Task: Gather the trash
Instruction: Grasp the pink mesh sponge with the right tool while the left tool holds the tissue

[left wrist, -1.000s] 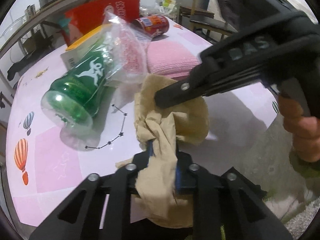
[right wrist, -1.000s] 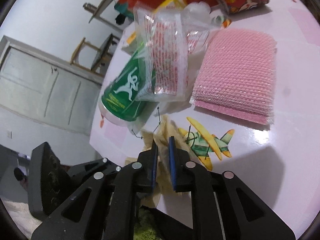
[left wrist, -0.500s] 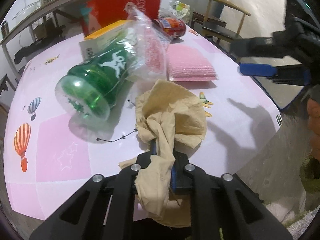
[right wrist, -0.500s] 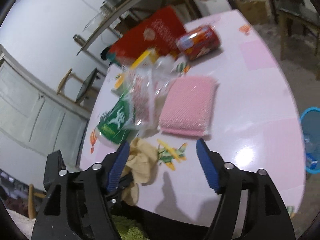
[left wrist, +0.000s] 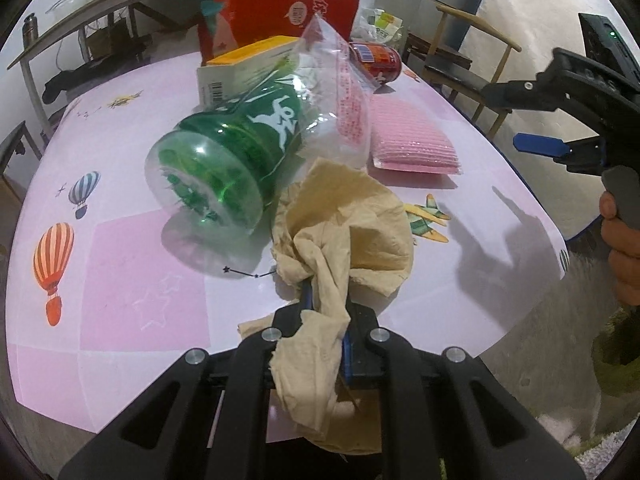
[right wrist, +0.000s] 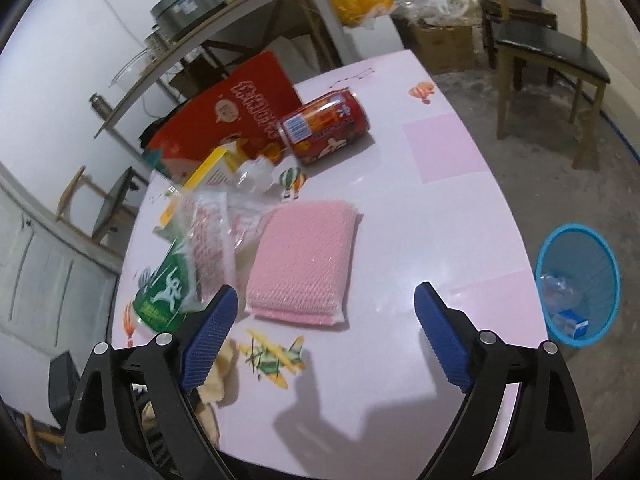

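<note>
While clenched on a crumpled tan paper towel [left wrist: 344, 236] at the near edge of the pink bench [left wrist: 120, 280], left tool [left wrist: 325, 312] pointed down toward the litter. Towel bunched between the pads, its far part lying on the bench just right of a green plastic bottle [left wrist: 224, 168] on its side. Right tool [right wrist: 324, 332] empty, jaws opening wide above the bench, nothing between them. Pink mesh pack [right wrist: 304, 256] beyond it, red can [right wrist: 324, 124] farther off. Blue bin [right wrist: 576, 284] on the floor, right of the bench.
</note>
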Motion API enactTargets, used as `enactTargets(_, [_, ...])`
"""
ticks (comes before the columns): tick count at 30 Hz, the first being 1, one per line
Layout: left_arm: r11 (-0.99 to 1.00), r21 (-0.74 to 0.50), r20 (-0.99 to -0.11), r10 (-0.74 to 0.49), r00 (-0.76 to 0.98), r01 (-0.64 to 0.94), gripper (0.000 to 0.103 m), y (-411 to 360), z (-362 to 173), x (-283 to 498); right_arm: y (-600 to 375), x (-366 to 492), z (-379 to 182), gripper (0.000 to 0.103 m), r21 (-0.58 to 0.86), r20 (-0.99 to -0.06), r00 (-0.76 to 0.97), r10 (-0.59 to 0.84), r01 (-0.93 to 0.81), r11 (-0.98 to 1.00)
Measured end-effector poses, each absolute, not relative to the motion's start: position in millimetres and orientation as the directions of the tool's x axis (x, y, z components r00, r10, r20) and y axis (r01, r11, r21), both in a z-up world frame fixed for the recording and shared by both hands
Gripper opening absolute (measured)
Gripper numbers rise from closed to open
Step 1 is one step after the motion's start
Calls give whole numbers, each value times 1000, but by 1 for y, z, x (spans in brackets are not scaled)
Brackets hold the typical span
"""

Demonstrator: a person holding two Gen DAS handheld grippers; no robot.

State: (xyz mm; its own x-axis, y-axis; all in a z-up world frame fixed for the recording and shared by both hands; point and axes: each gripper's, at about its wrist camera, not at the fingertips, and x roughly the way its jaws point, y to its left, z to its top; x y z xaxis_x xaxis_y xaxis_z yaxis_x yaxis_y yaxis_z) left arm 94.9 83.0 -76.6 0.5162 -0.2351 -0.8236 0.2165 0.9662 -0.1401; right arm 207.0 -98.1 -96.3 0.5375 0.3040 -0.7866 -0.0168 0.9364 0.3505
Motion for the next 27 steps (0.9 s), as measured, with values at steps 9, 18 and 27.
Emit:
enactTargets(9, [966, -158, -825, -243, 511, 204, 11, 83, -76, 96, -103, 232, -106, 86, 371, -815, 503, 286, 74, 926])
enactTargets(18, [966, -162, -824, -245, 511, 201, 11, 85, -77, 98, -63, 258, -123, 86, 260, -861, 448, 242, -22, 965])
enactTargets(27, [966, -164, -822, -247, 512, 202, 11, 84, -77, 98, -35, 261, -136, 76, 173, -886, 409, 218, -144, 974])
